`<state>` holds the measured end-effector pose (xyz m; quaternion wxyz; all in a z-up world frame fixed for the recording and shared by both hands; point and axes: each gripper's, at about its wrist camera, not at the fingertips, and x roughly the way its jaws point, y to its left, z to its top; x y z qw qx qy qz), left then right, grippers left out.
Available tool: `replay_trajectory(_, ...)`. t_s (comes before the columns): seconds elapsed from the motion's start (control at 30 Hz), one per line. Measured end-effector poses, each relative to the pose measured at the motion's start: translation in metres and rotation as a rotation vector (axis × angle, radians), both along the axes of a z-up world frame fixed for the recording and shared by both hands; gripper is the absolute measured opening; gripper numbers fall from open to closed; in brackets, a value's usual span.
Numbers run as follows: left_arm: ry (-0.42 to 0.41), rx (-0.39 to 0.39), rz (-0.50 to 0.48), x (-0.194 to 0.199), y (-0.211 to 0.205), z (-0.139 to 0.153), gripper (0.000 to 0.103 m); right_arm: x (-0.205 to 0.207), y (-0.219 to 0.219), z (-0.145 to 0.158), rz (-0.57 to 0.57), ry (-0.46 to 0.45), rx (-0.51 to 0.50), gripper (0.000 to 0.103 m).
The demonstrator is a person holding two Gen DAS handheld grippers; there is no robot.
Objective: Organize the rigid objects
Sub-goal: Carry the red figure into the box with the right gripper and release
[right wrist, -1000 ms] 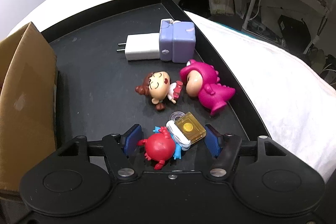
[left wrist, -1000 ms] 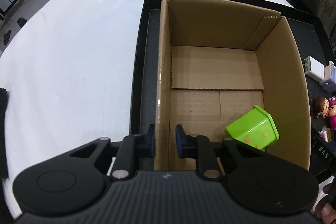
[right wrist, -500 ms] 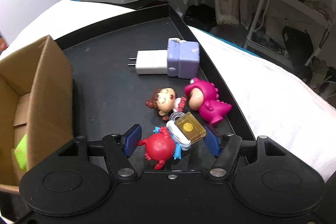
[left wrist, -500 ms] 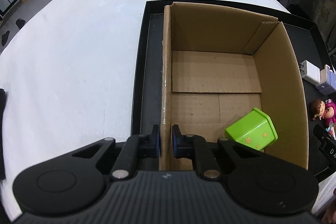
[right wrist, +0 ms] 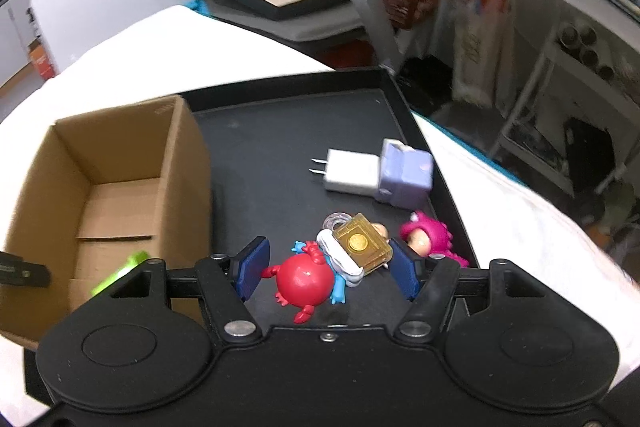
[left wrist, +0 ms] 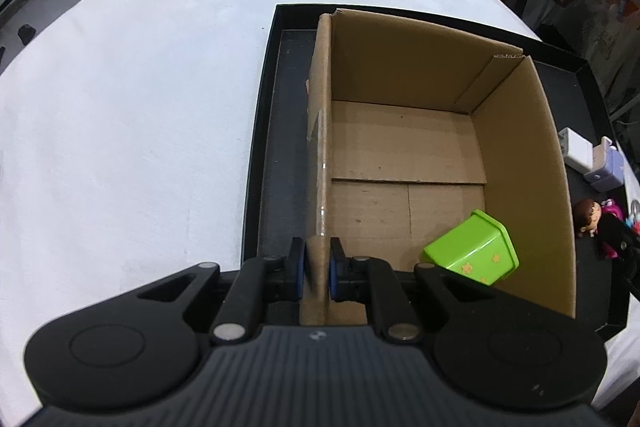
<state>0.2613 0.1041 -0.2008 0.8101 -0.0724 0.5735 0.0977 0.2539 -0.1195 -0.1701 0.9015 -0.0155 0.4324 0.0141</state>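
My left gripper [left wrist: 317, 263] is shut on the near left wall of the open cardboard box [left wrist: 520, 163], which stands in a black tray [left wrist: 272, 155]. A green toy pot [left wrist: 474, 254] lies tilted inside the box. My right gripper [right wrist: 326, 265] is shut on a red crab toy keychain [right wrist: 306, 281] with a white and yellow charm [right wrist: 362, 245], lifted above the tray [right wrist: 280, 147]. The box [right wrist: 120, 155] is to its left.
A white charger [right wrist: 348, 171], a purple block toy [right wrist: 406, 173], a pink dinosaur figure [right wrist: 430, 235] and a brown-haired doll [left wrist: 588, 217] lie on the tray's right part. White cloth [left wrist: 140, 107] covers the table around the tray. Shelves and clutter stand beyond the table.
My right gripper has risen with the crab keychain and swung toward the box. My left gripper has closed on the box wall.
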Motion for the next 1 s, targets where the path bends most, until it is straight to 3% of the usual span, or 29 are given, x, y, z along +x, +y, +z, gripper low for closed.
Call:
replay_trajectory(0.53,-0.004,-0.015,-0.05,-0.001,0.001,-0.004,0.012,0.011,0.054,0.031,0.248,-0.035,-0.108,0.063)
replay_trajectory(1.0,-0.001,-0.056,-0.065,-0.001,0.01,-0.006,0.013,0.028,0.108,0.045,0.468,0.075,-0.162,0.064)
